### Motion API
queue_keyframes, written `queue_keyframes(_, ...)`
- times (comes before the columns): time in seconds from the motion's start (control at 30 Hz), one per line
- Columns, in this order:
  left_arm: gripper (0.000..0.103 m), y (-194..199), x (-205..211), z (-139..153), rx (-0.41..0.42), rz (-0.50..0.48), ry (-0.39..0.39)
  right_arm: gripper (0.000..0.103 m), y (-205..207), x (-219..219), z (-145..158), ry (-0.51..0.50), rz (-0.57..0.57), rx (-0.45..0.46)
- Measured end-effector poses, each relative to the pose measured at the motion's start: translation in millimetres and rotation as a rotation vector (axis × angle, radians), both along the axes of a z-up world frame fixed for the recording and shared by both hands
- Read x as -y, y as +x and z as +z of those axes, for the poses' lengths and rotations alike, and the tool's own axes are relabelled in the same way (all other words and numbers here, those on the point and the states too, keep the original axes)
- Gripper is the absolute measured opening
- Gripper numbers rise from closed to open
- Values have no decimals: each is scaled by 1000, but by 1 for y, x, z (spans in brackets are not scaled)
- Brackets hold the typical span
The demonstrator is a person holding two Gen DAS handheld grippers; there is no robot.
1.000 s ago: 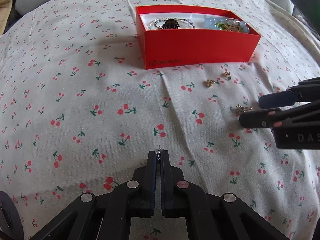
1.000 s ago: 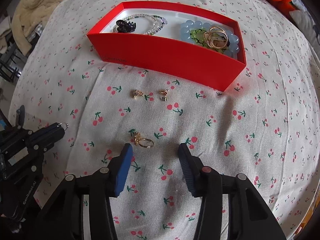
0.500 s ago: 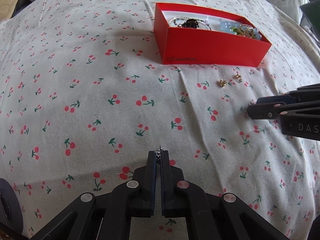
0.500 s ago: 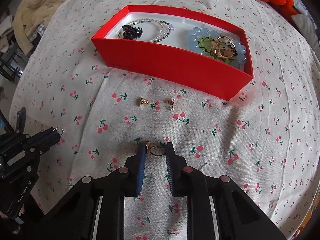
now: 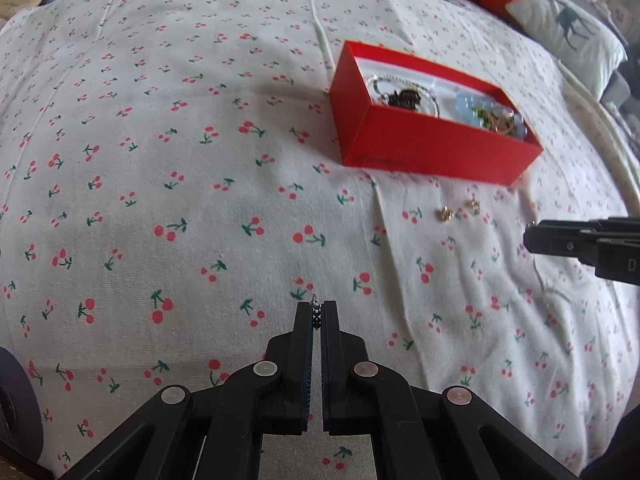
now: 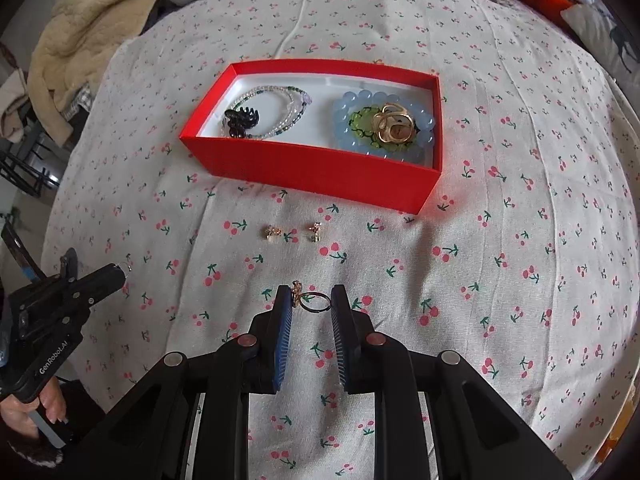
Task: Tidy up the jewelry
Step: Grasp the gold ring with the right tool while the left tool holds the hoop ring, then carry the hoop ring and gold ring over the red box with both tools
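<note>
Above the cherry-print bedsheet, the right gripper jaws are clasping a gold ring; the left gripper jaws are pinching a small beaded earring, near the red cardboard box.

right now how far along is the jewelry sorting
Done: bracelets, a hair claw and gold rings already lie in the red box. In hand: the right gripper is shut on a gold ring, the left gripper on a small beaded piece. Left: two earrings on the cloth.
</note>
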State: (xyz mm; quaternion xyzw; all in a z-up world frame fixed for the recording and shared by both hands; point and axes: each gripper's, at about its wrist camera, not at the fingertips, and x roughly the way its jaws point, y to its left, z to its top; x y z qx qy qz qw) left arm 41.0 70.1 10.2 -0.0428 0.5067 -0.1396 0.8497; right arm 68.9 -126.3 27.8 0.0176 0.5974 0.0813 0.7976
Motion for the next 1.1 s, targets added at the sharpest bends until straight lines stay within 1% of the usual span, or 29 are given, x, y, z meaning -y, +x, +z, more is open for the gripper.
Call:
queue_keyframes(0.13, 0, 3, -5, 4, -7, 26, -38, 21, -1, 8, 8, 19, -15, 11)
queue_keyframes(0.47, 0, 15, 14, 21, 38, -11, -19, 21, 7, 19, 27, 62, -68, 42)
queue_keyframes(0.7, 0, 33, 29, 31, 63, -17, -39, 21, 19, 33, 37, 84, -121, 62)
queue_keyframes(0.93, 0, 53, 44, 39, 100, -14, -88, 21, 33, 46, 38, 98, -169, 69)
queue_keyframes(1.1, 0, 64, 57, 42, 137, -16, -94, 21, 42, 46, 40, 106, -183, 95)
